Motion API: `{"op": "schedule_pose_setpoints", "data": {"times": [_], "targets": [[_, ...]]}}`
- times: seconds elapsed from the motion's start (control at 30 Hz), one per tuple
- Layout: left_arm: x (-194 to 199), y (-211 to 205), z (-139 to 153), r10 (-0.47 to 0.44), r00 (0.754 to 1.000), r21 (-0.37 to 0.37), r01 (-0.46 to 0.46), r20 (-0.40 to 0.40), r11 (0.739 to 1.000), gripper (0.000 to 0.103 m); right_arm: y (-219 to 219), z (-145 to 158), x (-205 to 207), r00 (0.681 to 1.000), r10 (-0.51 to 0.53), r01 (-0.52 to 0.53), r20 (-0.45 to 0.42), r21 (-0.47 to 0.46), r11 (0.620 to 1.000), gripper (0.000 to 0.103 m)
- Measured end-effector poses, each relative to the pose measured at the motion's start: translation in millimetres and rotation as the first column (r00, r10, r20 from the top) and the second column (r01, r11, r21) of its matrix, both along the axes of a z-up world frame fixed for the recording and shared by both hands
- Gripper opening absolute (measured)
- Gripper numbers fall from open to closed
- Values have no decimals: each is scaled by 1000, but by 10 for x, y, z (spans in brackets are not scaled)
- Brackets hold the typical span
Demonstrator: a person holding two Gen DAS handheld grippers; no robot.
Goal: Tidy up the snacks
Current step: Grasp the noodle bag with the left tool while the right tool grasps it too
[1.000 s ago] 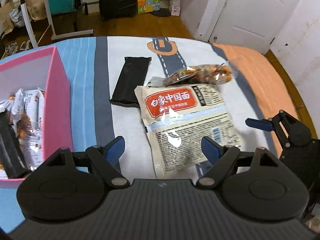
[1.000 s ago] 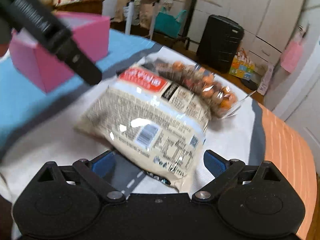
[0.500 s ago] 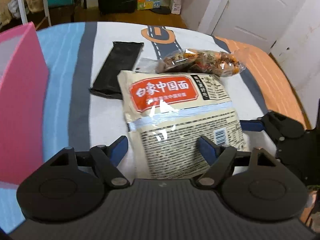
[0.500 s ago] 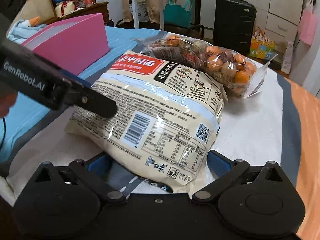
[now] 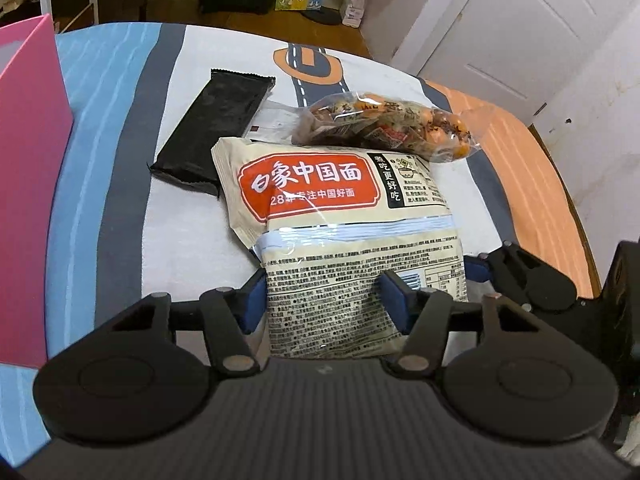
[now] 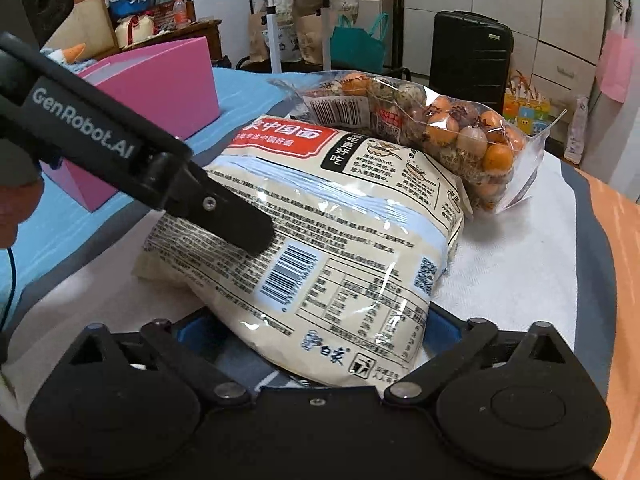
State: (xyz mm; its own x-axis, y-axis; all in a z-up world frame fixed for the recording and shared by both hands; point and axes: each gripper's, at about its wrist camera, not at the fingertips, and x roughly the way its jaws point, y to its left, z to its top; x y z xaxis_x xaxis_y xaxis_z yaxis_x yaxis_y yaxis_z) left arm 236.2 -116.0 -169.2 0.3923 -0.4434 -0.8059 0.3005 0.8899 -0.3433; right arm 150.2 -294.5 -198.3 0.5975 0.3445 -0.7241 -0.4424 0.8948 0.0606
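The cream plastic noodle packet with a red label panel (image 5: 340, 232) lies flat on the bench covered by a striped cloth printed with a road pattern (image 5: 120, 184). The near end of the packet sits between the blue pads of both tools.

Left tool (image 5: 322, 300): jaws closing. The packet is between the pads; the left pad (image 5: 256, 304) touches the packet edge, and the right pad lies against the packet's printed face. In the right wrist view this tool's black finger (image 6: 224, 216) rests on top of the packet near the barcode.

Right tool (image 6: 308, 336): jaws closing but spread wide, straddling the corner of the packet. Whether the pads press on the film cannot be told.

A clear plastic bag of orange and speckled round snacks (image 5: 388, 124) lies at the far end of the packet, overlapping its top edge. A long black foil wrapper (image 5: 212, 128) lies just beside the packet, at its far left corner. A pink rectangular box (image 5: 28, 184) stands at the left edge of the bench, well apart from the packet.
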Motion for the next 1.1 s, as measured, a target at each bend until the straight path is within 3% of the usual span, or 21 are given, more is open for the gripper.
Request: {"op": "schedule_pose_setpoints", "data": {"times": [0.03, 0.13, 0.27, 0.43, 0.57, 0.8, 1.1], "targets": [[3, 8, 0, 1, 1000, -9, -1, -6, 1000, 58, 27, 18, -37, 1000, 6, -6, 12, -5, 1000, 89], [-5, -1, 25, -6, 1000, -8, 6, -7, 1000, 59, 97, 83, -119, 1000, 4, -3, 20, -25, 1000, 86], [-36, -23, 71, -37, 999, 8, 37, -19, 999, 59, 117, 128, -202, 1000, -29, 29, 2, -24, 999, 86], [-101, -49, 179, -84, 995, 36, 86, -45, 996, 58, 117, 268, -274, 993, -85, 86, -82, 6, 996, 86], [-166, 16, 272, -112, 988, 32, 116, -103, 993, 58, 189, 387, -364, 986, -104, 104, -128, -9, 995, 86], [-332, 142, 455, -123, 983, 37, 129, -134, 991, 58, 285, 564, -435, 964, -154, 159, -218, 4, 987, 86], [-597, 389, 724, -117, 982, 10, 120, -150, 993, 59, 474, 838, -555, 954, -152, 149, -259, -30, 988, 86]]}}
